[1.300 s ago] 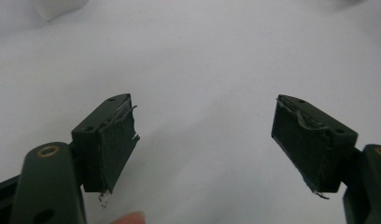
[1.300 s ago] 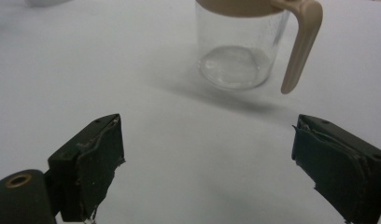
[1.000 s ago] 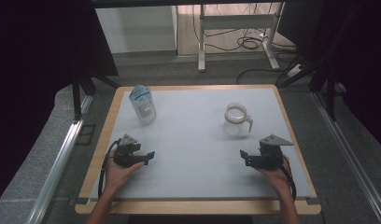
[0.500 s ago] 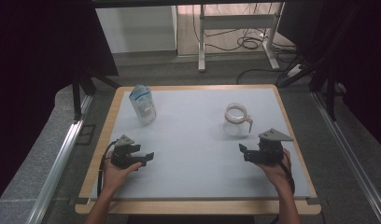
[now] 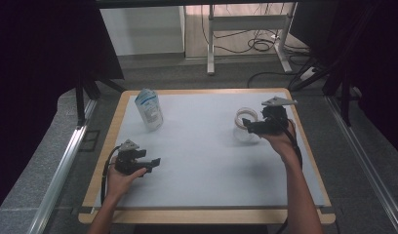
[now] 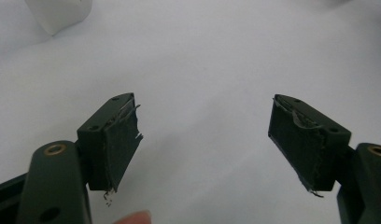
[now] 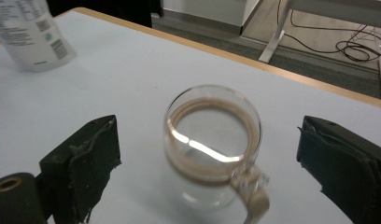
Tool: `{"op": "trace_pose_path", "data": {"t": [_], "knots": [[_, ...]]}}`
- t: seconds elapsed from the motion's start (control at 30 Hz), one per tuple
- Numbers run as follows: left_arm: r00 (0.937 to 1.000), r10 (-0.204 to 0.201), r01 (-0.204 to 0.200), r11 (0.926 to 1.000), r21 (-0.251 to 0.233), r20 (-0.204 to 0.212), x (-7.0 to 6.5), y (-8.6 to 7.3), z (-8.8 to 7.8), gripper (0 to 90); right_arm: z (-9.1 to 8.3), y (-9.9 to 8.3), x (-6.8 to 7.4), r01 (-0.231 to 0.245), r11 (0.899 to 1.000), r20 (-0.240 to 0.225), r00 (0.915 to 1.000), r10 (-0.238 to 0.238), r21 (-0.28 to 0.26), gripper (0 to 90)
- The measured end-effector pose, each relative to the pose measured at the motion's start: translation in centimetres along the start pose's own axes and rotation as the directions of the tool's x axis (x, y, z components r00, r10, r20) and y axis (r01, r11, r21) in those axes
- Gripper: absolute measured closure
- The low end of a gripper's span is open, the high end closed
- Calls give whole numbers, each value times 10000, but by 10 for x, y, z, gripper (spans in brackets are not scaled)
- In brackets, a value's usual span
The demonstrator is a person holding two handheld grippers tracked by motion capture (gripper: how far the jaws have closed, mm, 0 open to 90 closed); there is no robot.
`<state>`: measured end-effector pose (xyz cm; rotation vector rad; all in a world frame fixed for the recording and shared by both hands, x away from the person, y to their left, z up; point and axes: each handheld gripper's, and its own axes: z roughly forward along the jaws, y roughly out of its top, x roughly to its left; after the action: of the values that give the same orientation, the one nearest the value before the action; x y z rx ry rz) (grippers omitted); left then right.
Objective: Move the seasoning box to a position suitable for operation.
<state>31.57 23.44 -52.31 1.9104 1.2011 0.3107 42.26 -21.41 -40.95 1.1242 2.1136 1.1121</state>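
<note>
A clear glass mug [image 5: 246,123] with a tan rim band and a handle stands at the right of the white table. My right gripper [image 5: 248,124] is open right at the mug; in the right gripper view the mug [image 7: 212,144] stands between the two spread black jaws, its handle toward the camera, not touched. A white pouch with blue print [image 5: 149,109] stands at the back left, also seen as the pouch [image 7: 32,35] in the right gripper view. My left gripper [image 5: 155,163] is open low over bare table near the front left; its jaws [image 6: 205,144] hold nothing.
The table [image 5: 197,165] has a wooden rim [image 5: 207,214]. Black curtains hang at both sides, and a desk frame with cables [image 5: 258,44] stands on the floor beyond the far edge. The pouch's bottom corner [image 6: 58,14] shows ahead of the left gripper.
My right gripper has moved forward and left from the table's front right up to the glass mug. The left gripper has stayed near the front left, drifting slightly.
</note>
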Motion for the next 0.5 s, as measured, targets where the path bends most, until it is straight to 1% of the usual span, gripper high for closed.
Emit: {"op": "trace_pose_path", "data": {"t": [0.03, 0.07, 0.1, 0.13, 0.17, 0.2, 0.27, 0.3, 0.37, 0.4, 0.43, 0.47, 0.5], "knots": [[10000, 14, -14, 10000, 30, -30, 0, 0, 1, 240, 5, 3, -1, -60, 10000, -20, 10000, 60, 64, 55], [10000, 14, -14, 10000, 30, -30, 0, 0, 1, 238, 5, 3, -1, -60, 10000, -20, 10000, 60, 64, 55], [10000, 21, -21, 10000, 47, -34, 0, 0, 2, 238, 12, 6, -3, -65, 9998, -95, 9999, 67, 194, 49], [10000, 42, -42, 10000, 79, -36, 0, 0, 3, 235, 21, 8, -6, -3, 9996, -46, 10000, 4, 299, 47], [10000, 35, -35, 9999, 116, -28, 1, -1, 3, 231, 35, 9, -10, -91, 9983, -167, 9998, 101, 578, 39], [10000, 35, -35, 9999, 116, -28, 1, -1, 3, 228, 39, 9, -11, -103, 9974, -241, 9996, 121, 707, 35], [10000, 51, -50, 9998, 213, -76, 2, -1, 5, 223, 53, 7, -11, 113, 9921, -187, 9998, -90, 1252, 24], [9999, 63, -61, 9997, 226, -78, 2, -1, 5, 223, 58, 6, -10, 197, 9902, -156, 9997, -177, 1380, 24], [9999, 84, -82, 9996, 263, -81, 3, -2, 5, 223, 61, 6, -10, 197, 9898, -163, 9997, -176, 1414, 24], [9999, 83, -81, 9996, 272, -69, 3, -2, 5, 223, 64, 6, -9, 187, 9893, -229, 9996, -155, 1446, 25], [9999, 98, -96, 9996, 281, -66, 3, -2, 6, 222, 70, 5, -8, 281, 9866, -246, 9994, -245, 1605, 25], [9999, 97, -95, 9995, 289, -66, 3, -2, 6, 222, 70, 5, -8, 281, 9866, -246, 9994, -245, 1605, 25], [9999, 100, -99, 9995, 303, -45, 2, -2, 6, 218, 76, 4, -8, 367, 9826, -280, 9991, -321, 1820, 26]]}}
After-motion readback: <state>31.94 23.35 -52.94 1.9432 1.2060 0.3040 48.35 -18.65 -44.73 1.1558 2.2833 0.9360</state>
